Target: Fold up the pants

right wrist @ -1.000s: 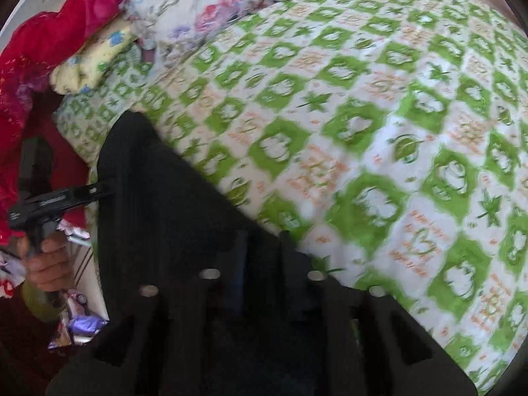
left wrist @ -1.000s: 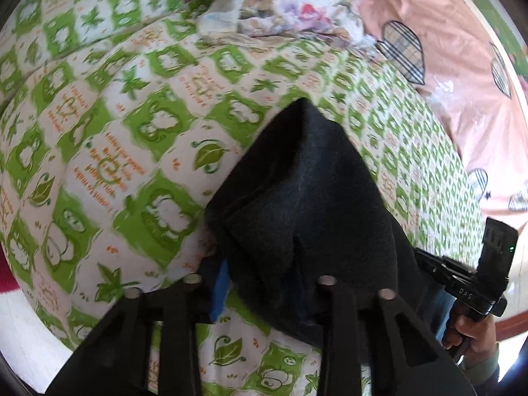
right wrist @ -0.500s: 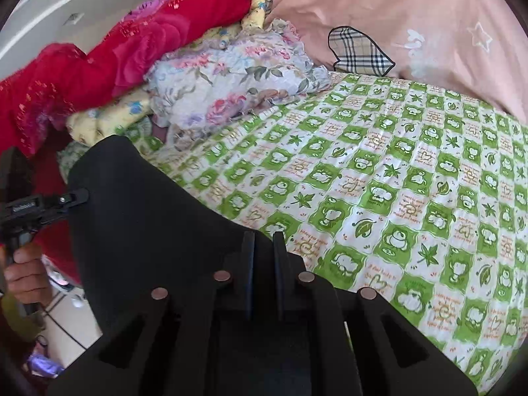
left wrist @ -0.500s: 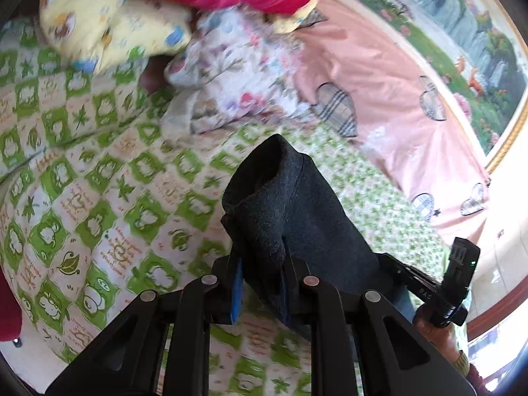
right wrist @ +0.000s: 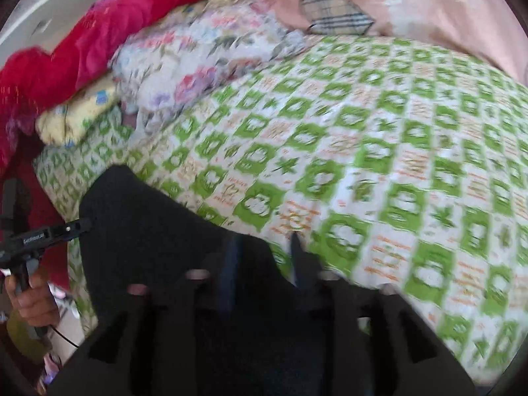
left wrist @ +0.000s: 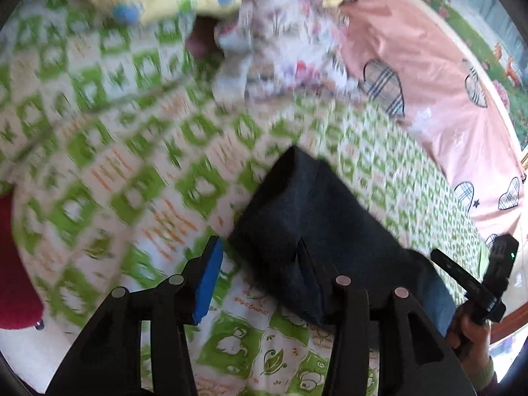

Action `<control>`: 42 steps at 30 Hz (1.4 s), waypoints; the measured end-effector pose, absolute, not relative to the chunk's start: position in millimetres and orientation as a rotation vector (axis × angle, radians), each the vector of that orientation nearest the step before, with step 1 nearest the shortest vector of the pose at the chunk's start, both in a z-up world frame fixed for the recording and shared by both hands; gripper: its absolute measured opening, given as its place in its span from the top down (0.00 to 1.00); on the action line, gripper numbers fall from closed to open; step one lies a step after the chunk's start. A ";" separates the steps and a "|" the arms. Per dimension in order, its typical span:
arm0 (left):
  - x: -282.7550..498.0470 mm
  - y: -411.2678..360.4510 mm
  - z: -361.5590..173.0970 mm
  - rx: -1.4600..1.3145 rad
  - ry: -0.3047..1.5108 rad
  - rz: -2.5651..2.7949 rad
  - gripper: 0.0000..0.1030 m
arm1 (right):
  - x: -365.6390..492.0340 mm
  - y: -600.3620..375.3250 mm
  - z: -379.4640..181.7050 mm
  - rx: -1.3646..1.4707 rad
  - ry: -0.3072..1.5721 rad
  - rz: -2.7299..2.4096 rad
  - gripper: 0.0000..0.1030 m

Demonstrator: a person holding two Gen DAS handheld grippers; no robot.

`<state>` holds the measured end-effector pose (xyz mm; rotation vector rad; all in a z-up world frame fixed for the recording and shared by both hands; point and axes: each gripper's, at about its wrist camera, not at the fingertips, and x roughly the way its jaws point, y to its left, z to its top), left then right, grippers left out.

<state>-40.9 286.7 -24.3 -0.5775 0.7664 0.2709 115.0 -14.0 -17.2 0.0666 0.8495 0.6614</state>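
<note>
The black pants [left wrist: 307, 211] lie folded on the green-and-white patterned bedsheet [left wrist: 132, 165]. My left gripper [left wrist: 259, 257] is open, its blue-padded left finger [left wrist: 208, 274] clear of the cloth and its right finger over the pants' near edge. In the right wrist view the pants [right wrist: 155, 234] spread across the lower left. My right gripper [right wrist: 262, 257] is open, its fingers apart at the cloth's edge; the frame is blurred. Each gripper shows in the other's view, the right one [left wrist: 475, 283] and the left one [right wrist: 36, 237], both hand-held.
A pile of bedding lies at the head of the bed: a red blanket [right wrist: 99, 39], a floral quilt [right wrist: 204, 56] and a yellow pillow [right wrist: 72, 115]. A pink sheet with plaid hearts [left wrist: 429, 76] covers the far side. The bed edge runs by the left gripper.
Both grippers were shut on the pants and held them up. Now both have opened and let go, and the pants rest on the bed. Both cameras are moving, blurring the views.
</note>
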 end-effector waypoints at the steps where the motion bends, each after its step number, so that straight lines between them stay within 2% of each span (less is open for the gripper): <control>1: -44.7 284.1 -15.3 -0.557 0.750 0.269 0.54 | 109.0 -23.3 -11.6 0.092 0.835 0.654 0.54; 7: -37.6 244.2 13.8 -0.467 0.740 0.174 0.50 | 66.2 -84.9 3.4 0.208 0.809 0.564 0.54; 17: -0.7 110.7 25.4 -0.253 0.815 -0.146 0.44 | -14.5 -185.6 -0.9 0.315 0.811 0.339 0.54; 30: 4.4 -73.2 11.7 0.128 0.913 -0.560 0.44 | -90.6 -272.7 -13.3 0.437 0.793 0.127 0.54; 42: 13.0 -152.3 -10.3 0.373 0.954 -0.744 0.44 | -101.8 -309.7 -21.1 0.535 0.755 0.058 0.54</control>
